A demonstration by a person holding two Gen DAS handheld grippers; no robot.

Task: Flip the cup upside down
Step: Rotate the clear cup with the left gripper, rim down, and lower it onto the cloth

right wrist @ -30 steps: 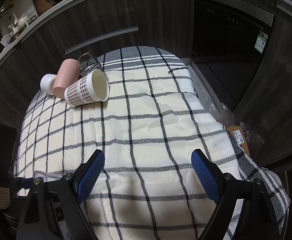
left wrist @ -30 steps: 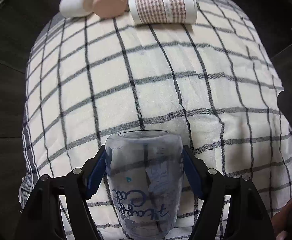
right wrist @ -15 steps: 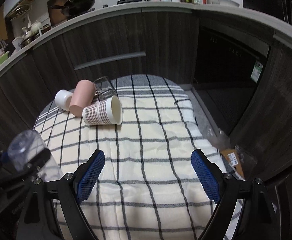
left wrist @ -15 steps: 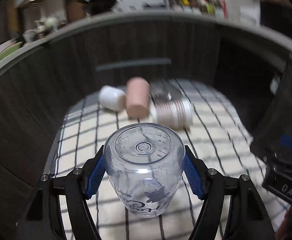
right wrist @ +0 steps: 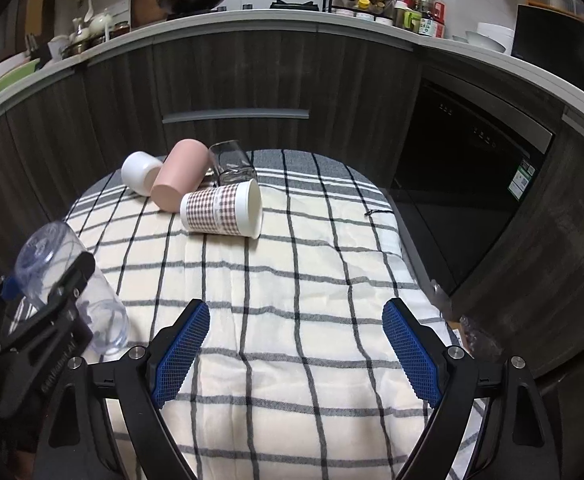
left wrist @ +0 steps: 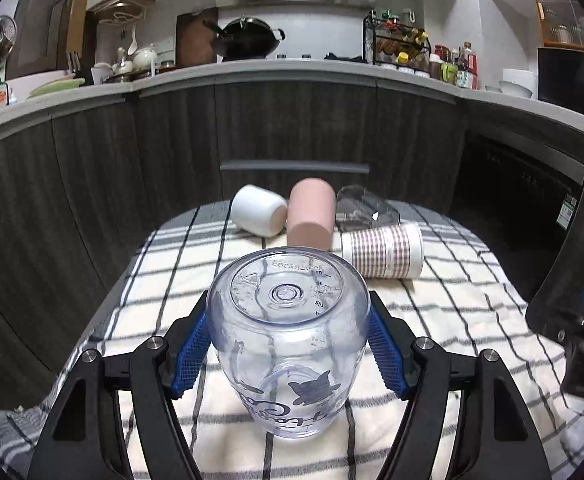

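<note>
Your checked cloth (right wrist: 300, 280) is covering the surface. Your left hand-held gripper (left wrist: 288, 340) is clamping the clear cup (left wrist: 288, 336), base tilted up, at the cloth's 7 o'clock edge. Your right hand-held gripper (right wrist: 296, 348) is hovering with fingers spread apart. Four cups (right wrist: 220, 208) are lying at 11 o'clock.

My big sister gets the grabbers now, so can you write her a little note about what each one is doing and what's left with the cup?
Left gripper: shut on the clear cup, blue fingers pressing its sides. The cup is tilted, base up and toward the camera, mouth down near the checked cloth; whether the rim touches is hard to tell.
Right gripper: open, holding nothing, above the cloth.
At the far end lie a white cup, pink cup, glass and checked paper cup, all on their sides.
Done: cup gripped and mostly turned over.
Left: set it mouth-down, let go.
</note>
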